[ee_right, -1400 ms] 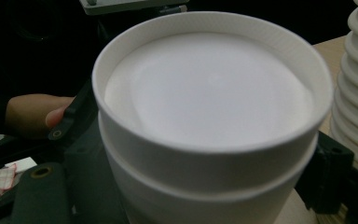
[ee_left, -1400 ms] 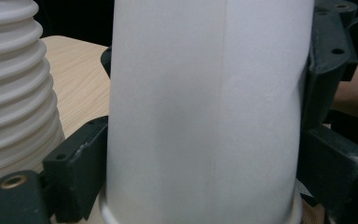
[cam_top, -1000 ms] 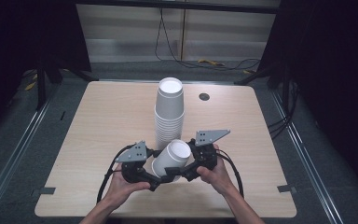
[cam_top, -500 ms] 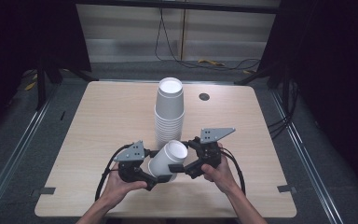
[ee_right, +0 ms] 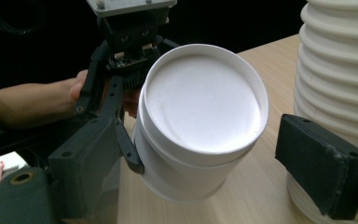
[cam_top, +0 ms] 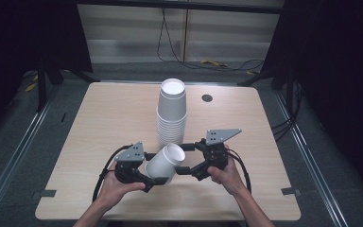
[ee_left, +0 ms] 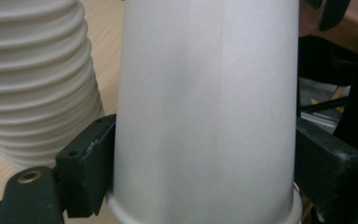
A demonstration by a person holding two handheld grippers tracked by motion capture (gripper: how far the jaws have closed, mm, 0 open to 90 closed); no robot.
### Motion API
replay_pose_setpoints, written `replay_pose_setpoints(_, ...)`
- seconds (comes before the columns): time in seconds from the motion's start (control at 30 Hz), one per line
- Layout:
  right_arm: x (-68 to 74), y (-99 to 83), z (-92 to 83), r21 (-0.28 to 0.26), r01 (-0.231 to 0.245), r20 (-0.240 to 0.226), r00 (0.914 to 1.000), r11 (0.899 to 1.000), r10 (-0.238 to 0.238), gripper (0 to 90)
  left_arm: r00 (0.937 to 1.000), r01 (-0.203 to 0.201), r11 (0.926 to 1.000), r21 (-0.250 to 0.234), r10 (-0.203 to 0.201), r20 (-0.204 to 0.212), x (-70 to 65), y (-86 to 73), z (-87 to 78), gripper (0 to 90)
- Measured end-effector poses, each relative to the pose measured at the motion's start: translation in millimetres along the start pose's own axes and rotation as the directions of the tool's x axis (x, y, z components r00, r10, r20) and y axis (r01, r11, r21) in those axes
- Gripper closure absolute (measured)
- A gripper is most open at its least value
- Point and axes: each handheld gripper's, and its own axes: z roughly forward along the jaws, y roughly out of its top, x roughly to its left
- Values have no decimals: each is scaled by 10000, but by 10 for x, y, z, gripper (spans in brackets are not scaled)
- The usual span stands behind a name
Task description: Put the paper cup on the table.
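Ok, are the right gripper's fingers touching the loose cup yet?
Apart. In the right gripper view a fingertip pad stands clear of the cup, with table showing between; the left gripper is what clamps it.

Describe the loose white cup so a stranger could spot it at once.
Start at the tall stack of white cups on the wooden table. Just in front of it, the left gripper clamps one single cup. Unlike the stacked ones, it is tilted and off the table.

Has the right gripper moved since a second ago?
Yes. The right gripper has pulled back from the held cup, toward the table right edge, away from the stack.
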Motion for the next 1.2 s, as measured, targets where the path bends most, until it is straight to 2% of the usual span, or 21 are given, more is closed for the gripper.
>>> replay_pose_setpoints(0.1,2,-9,-17,266,76,129,9999,9996,-80,134,9999,-128,9992,374,131,-62,-15,16,-1,163)
replay_pose_setpoints(0.27,9,-38,-26,829,177,296,9994,9964,-202,135,9996,-218,9975,673,231,-177,-34,34,10,163)
replay_pose_setpoints(0.33,8,-50,-21,1084,246,325,9991,9938,-282,135,9988,-391,9945,967,418,-262,-44,50,24,163)
replay_pose_setpoints(0.47,7,-70,-3,1607,363,425,9981,9863,-437,135,9965,-755,9858,1499,800,-244,-71,75,69,163)
replay_pose_setpoints(0.53,7,-73,5,1842,363,512,9976,9822,-464,136,9956,-844,9822,1680,901,-269,-84,72,106,163)
replay_pose_setpoints(0.57,6,-74,11,1899,345,395,9983,9812,-428,136,9950,-914,9787,1836,971,-224,-90,69,129,163)
replay_pose_setpoints(0.73,28,-69,33,2300,570,414,9968,9715,-683,137,9936,-1043,9669,2330,1117,-189,-106,68,173,163)
replay_pose_setpoints(0.8,32,-64,40,2502,613,381,9966,9662,-731,136,9923,-1119,9608,2536,1219,-239,-118,71,193,163)
replay_pose_setpoints(0.83,34,-59,45,2619,662,394,9961,9628,-792,136,9912,-1219,9549,2709,1313,-168,-117,78,197,163)
replay_pose_setpoints(0.9,38,-54,60,2875,801,356,9949,9544,-942,136,9903,-1312,9529,2733,1388,-84,-126,85,219,163)
replay_pose_setpoints(0.93,39,-51,67,3000,819,325,9948,9504,-960,137,9897,-1354,9495,2832,1431,-64,-135,93,228,163)
replay_pose_setpoints(1.07,44,-29,85,3402,992,194,9935,9351,-1124,137,9840,-1678,9300,3270,1781,-16,-149,136,267,165)
replay_pose_setpoints(1.13,42,-21,94,3648,1062,211,9923,9250,-1223,137,9860,-1542,9303,3328,1663,-81,-157,146,274,165)
replay_pose_setpoints(1.2,38,-14,104,3882,1144,213,9909,9144,-1330,138,9842,-1652,9208,3532,1769,-9,-153,156,281,165)
